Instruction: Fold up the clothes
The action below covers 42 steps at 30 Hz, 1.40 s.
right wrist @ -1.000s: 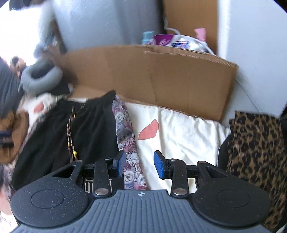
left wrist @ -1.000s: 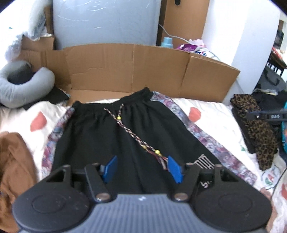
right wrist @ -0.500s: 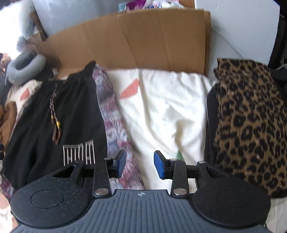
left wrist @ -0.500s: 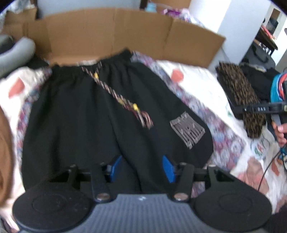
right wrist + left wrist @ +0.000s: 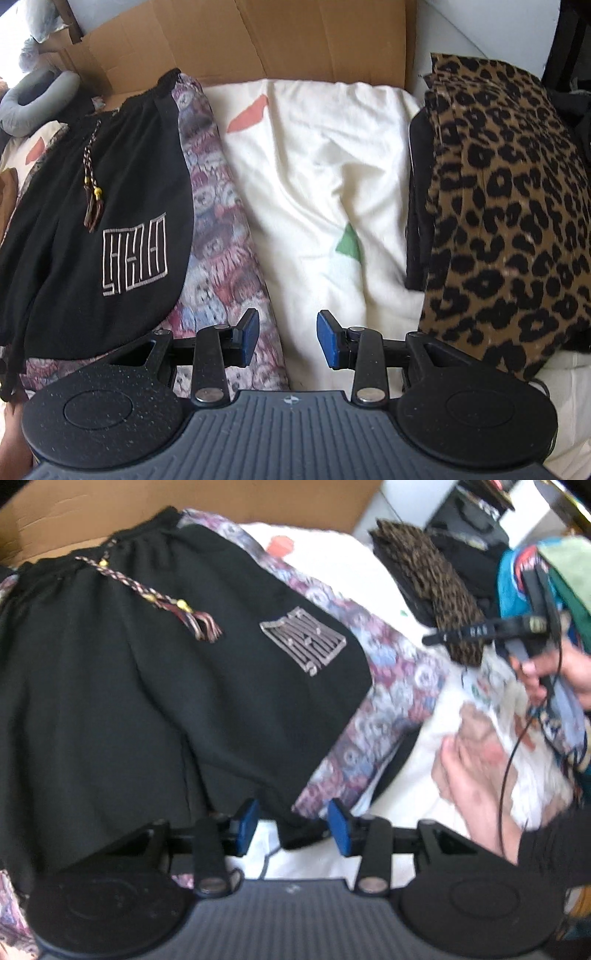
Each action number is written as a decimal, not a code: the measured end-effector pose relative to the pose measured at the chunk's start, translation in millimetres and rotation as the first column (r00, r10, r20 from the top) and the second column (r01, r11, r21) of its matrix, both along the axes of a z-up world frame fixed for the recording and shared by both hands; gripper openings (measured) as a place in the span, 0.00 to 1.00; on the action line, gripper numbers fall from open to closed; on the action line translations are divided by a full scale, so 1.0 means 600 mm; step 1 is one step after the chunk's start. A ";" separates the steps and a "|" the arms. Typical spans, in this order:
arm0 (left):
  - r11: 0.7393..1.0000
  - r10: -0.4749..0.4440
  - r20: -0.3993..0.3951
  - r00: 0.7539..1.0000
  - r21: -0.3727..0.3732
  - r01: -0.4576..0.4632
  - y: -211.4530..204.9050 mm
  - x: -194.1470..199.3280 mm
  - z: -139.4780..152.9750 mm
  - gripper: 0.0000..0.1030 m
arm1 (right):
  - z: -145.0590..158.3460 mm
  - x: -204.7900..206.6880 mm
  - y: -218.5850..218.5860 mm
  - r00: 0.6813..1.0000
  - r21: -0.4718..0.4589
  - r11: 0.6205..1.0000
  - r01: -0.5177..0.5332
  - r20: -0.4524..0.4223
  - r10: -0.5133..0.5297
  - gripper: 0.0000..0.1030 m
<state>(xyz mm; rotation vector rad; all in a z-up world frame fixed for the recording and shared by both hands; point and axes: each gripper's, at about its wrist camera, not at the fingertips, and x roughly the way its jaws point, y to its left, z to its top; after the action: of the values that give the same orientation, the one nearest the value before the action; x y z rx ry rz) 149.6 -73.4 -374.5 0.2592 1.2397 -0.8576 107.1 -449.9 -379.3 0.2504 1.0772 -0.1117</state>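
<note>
Black shorts (image 5: pixel 155 686) with a braided drawstring and a white embroidered logo (image 5: pixel 304 640) lie flat on a bear-print cloth (image 5: pixel 373 709). My left gripper (image 5: pixel 291 827) is open, its blue pads just above the shorts' bottom hem. In the right wrist view the shorts (image 5: pixel 92 206) lie to the left, and my right gripper (image 5: pixel 288 338) is open and empty over the edge of the bear-print cloth (image 5: pixel 218 229) and the white sheet (image 5: pixel 321 177). The right gripper (image 5: pixel 443 639) also shows at the right of the left wrist view, seen edge-on.
A leopard-print garment (image 5: pixel 506 206) lies folded on the right. A cardboard wall (image 5: pixel 258 37) stands behind the bed. A grey neck pillow (image 5: pixel 33 99) lies at the far left. A bare foot (image 5: pixel 469 760) rests on the sheet.
Both grippers have pulled back toward the near end of the shorts and tilted downward. The left gripper now sits at the bottom hem. Both stay open.
</note>
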 end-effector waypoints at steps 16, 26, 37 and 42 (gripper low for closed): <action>0.995 -0.073 0.023 0.997 0.065 0.071 0.009 -0.046 -0.025 0.01 | -0.010 -0.017 -0.030 0.998 0.027 0.997 0.067 -0.007 -0.066 0.40; 0.993 -0.041 -0.054 0.998 0.106 0.047 0.048 -0.056 -0.032 0.01 | -0.032 -0.012 -0.017 0.998 0.062 0.997 0.052 -0.024 -0.051 0.39; 0.988 -0.115 0.008 0.993 0.108 0.113 0.013 -0.063 -0.022 0.13 | -0.040 -0.007 0.021 0.999 0.100 0.995 -0.019 -0.043 0.023 0.32; 0.989 -0.126 0.025 0.992 0.086 0.124 0.009 -0.064 -0.016 0.01 | -0.024 -0.019 0.021 0.999 0.114 0.993 -0.025 -0.024 0.028 0.32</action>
<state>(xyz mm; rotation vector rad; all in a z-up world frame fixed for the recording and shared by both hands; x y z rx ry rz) 111.4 -67.8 -384.1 0.4201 1.2425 -0.9065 95.5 -437.4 -393.6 0.3380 1.1137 -0.0300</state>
